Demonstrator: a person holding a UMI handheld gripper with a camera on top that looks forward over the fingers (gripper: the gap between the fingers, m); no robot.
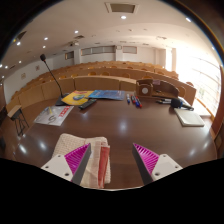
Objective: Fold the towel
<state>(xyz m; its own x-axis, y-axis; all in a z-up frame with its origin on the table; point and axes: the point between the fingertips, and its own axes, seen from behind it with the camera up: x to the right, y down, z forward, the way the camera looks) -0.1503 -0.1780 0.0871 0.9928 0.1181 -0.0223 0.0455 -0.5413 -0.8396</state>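
A folded towel, cream with a reddish stripe, lies on the dark wooden table just ahead of my left finger and partly behind it. My gripper hovers above the table with its two pink-padded fingers spread wide. The right finger stands over bare wood, well apart from the towel. Nothing sits between the fingers except the towel's right edge near the left one.
Colourful papers or mats lie at the far left of the table, a brown box-like object at the far right, a white sheet near the right edge. Rows of wooden benches curve behind.
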